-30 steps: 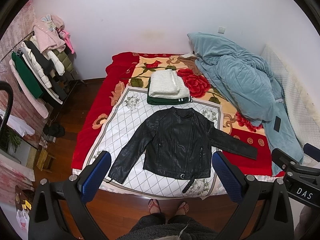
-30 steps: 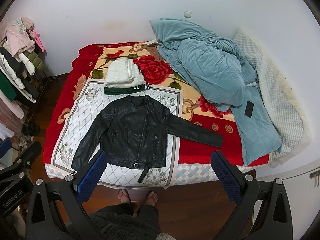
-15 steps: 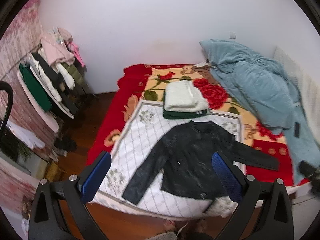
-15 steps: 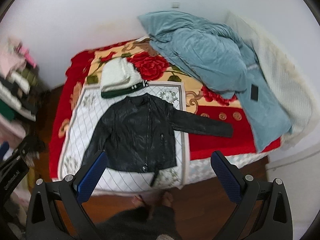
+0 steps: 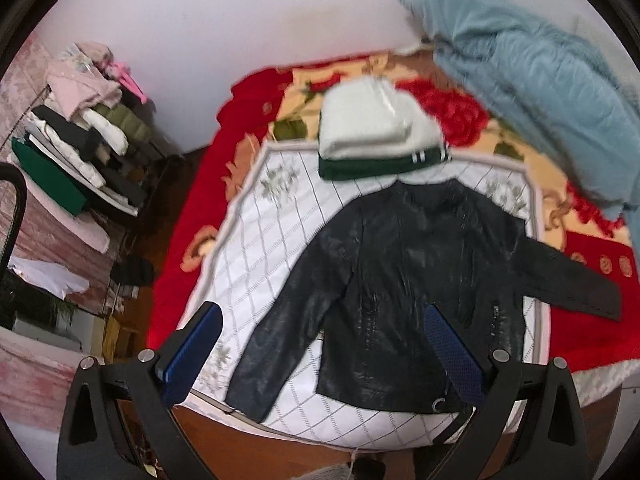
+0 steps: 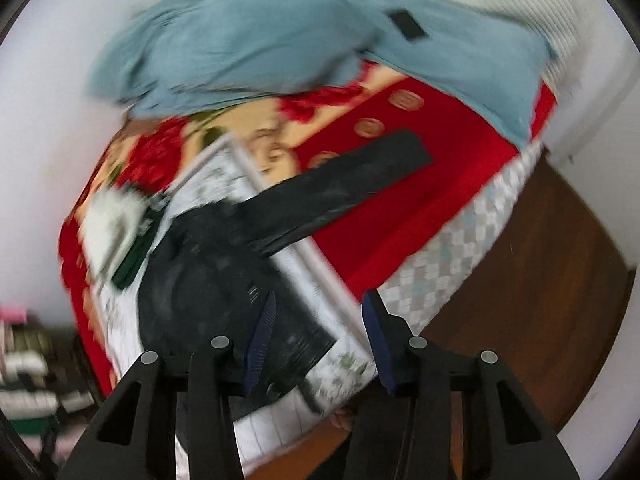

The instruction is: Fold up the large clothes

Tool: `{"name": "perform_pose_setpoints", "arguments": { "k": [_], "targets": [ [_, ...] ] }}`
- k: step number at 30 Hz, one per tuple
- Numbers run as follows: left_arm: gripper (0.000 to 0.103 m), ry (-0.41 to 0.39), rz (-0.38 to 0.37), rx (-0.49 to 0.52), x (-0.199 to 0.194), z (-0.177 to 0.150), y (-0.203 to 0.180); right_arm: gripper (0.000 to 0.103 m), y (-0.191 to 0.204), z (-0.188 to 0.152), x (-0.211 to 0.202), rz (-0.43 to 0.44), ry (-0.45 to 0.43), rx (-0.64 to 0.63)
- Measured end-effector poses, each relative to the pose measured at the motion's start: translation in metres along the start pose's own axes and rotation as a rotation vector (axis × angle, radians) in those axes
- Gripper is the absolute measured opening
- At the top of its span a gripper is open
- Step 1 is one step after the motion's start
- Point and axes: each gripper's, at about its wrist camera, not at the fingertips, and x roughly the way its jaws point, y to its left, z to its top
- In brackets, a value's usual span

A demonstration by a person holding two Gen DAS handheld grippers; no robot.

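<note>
We find the black jacket lying flat and face up on the white quilted cloth at the near end of the bed, both sleeves spread outward; one sleeve reaches across onto the red blanket. The left gripper hangs above the jacket's lower half with its jaws wide apart and nothing between them. The right gripper is above the jacket's hem corner near the bed edge, jaws parted more narrowly and holding nothing; this view is tilted and blurred, so we cannot tell whether the fingers touch the fabric. Just beyond the jacket collar sits a stack of folded clothes, white on top of dark green, touching or nearly touching the collar. A rumpled blue duvet covers the far right side of the bed, with a small dark object resting on it. A loaded clothes rack stands beside the bed on the left, over the wooden floor.
</note>
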Motion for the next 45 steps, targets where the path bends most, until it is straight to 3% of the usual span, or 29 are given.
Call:
{"name": "perform_pose_setpoints", "arguments": {
  "k": [4, 9, 13, 16, 18, 20, 21, 22, 25, 29, 31, 33, 35, 37, 38, 41, 42, 43, 45],
  "targets": [
    [0.103, 0.103, 0.046, -0.022, 0.07, 0.003, -0.045, 0.056, -0.063, 0.056, 0.088, 0.019, 0.017, 0.139],
    [0.103, 0.213, 0.072, -0.038, 0.155, -0.001, -0.098, 0.057, -0.136, 0.125, 0.228, 0.056, 0.058, 0.304],
    [0.103, 0.276, 0.106, -0.032, 0.213, -0.009, -0.141, 0.057, -0.184, 0.162, 0.331, 0.072, 0.079, 0.481],
    [0.103, 0.294, 0.095, -0.02, 0.241, -0.013, -0.169, 0.061, -0.205, 0.179, 0.38, 0.061, 0.061, 0.568],
    [0.103, 0.297, 0.091, 0.006, 0.253, -0.016, -0.184, 0.077, -0.204, 0.183, 0.391, 0.078, 0.038, 0.605],
    [0.103, 0.288, 0.094, 0.032, 0.261, -0.018, -0.196, 0.075, -0.191, 0.19, 0.392, 0.053, -0.012, 0.585],
    [0.103, 0.283, 0.095, 0.041, 0.264, -0.018, -0.202, 0.056, -0.183, 0.191, 0.39, 0.041, -0.033, 0.553],
    [0.103, 0.28, 0.094, 0.047, 0.268, -0.016, -0.206, 0.031, -0.174, 0.192, 0.39, 0.014, -0.042, 0.516],
    [0.103, 0.278, 0.091, 0.055, 0.272, -0.016, -0.214, 0.004, -0.169, 0.192, 0.384, 0.05, -0.061, 0.484],
    [0.103, 0.264, 0.085, 0.05, 0.27, -0.02, -0.215, 0.003, -0.176, 0.182, 0.348, 0.047, -0.125, 0.51],
    [0.103, 0.274, 0.074, 0.044, 0.275, -0.021, -0.217, 0.003, -0.188, 0.169, 0.332, 0.0, -0.159, 0.545],
    [0.103, 0.298, 0.071, 0.049, 0.28, -0.025, -0.218, 0.004, -0.198, 0.154, 0.327, -0.002, -0.154, 0.556],
    [0.103, 0.307, 0.066, 0.045, 0.284, -0.03, -0.219, 0.009, -0.217, 0.142, 0.339, 0.075, -0.118, 0.618],
    [0.103, 0.301, 0.064, 0.044, 0.287, -0.033, -0.22, 0.025, -0.234, 0.131, 0.354, 0.2, -0.081, 0.687],
    [0.103, 0.297, 0.064, 0.046, 0.288, -0.035, -0.22, 0.026, -0.239, 0.128, 0.366, 0.274, -0.066, 0.722],
    [0.103, 0.296, 0.064, 0.039, 0.295, -0.041, -0.219, 0.026, -0.236, 0.132, 0.381, 0.326, -0.085, 0.728],
    [0.103, 0.293, 0.061, 0.035, 0.296, -0.043, -0.219, 0.02, -0.232, 0.135, 0.382, 0.315, -0.092, 0.71],
    [0.103, 0.289, 0.059, 0.031, 0.296, -0.043, -0.219, 0.007, -0.226, 0.139, 0.38, 0.293, -0.1, 0.684],
    [0.103, 0.276, 0.058, 0.029, 0.296, -0.044, -0.218, 0.006, -0.21, 0.146, 0.37, 0.266, -0.121, 0.626]
  ]
}}
